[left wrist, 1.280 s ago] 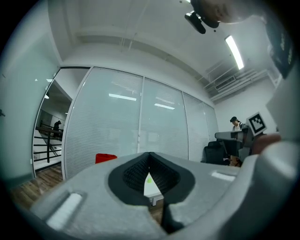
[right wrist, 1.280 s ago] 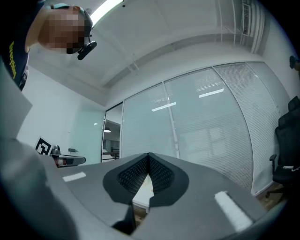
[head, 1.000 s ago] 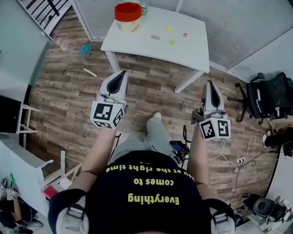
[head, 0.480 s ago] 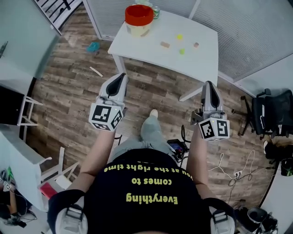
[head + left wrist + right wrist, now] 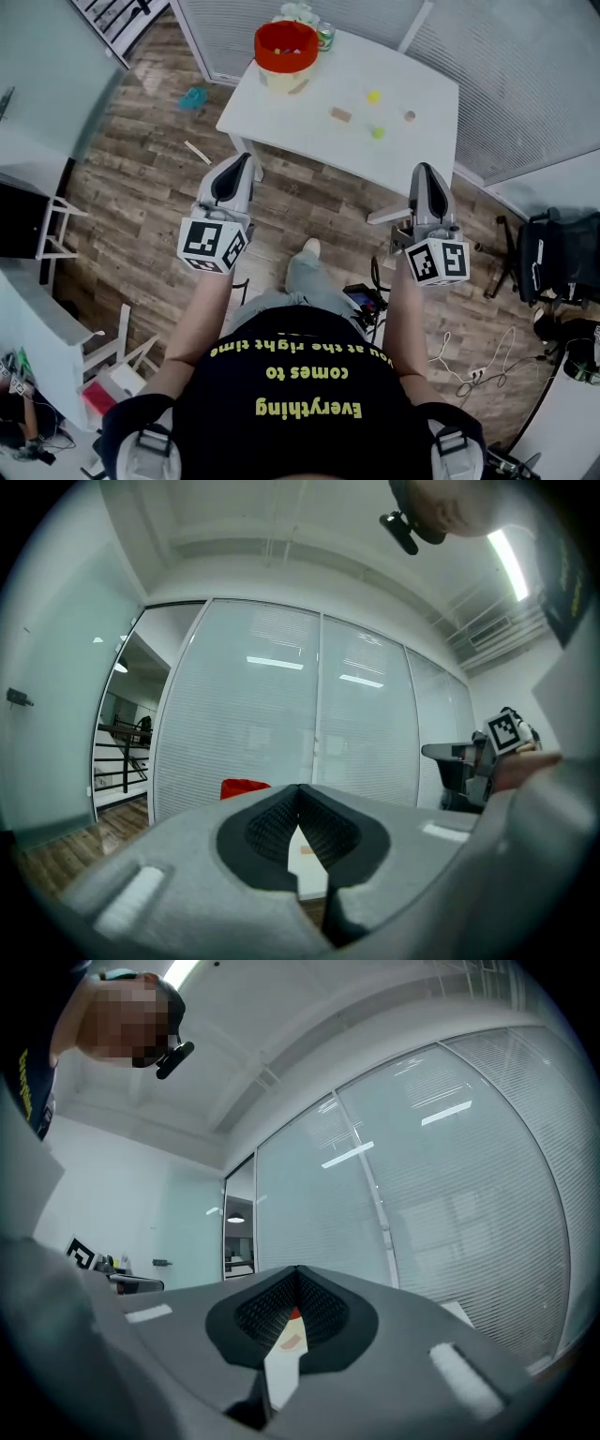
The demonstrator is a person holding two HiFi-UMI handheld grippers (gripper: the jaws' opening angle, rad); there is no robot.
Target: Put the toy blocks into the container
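In the head view a white table (image 5: 412, 159) stands ahead of me. On it are a red container (image 5: 285, 47) at the far left, a tan block (image 5: 340, 114), a yellow block (image 5: 373, 96), a green block (image 5: 377, 132) and a small pinkish block (image 5: 410, 116). My left gripper (image 5: 242, 163) and right gripper (image 5: 424, 172) are held level over the wooden floor, short of the table's near edge, both shut and empty. In the left gripper view the container (image 5: 246, 787) shows just beyond the left gripper (image 5: 299, 789). The right gripper (image 5: 297, 1271) frames a strip of tabletop.
A green can (image 5: 325, 37) stands behind the container. A black office chair (image 5: 553, 258) is at the right, with cables (image 5: 469, 370) on the floor near it. A teal object (image 5: 192, 97) and a wooden stick (image 5: 198, 152) lie on the floor at the left. Glass partitions with blinds back the table.
I have walked toward the table, which now sits lower and nearer in the head view. Both grippers moved forward with me and stayed shut.
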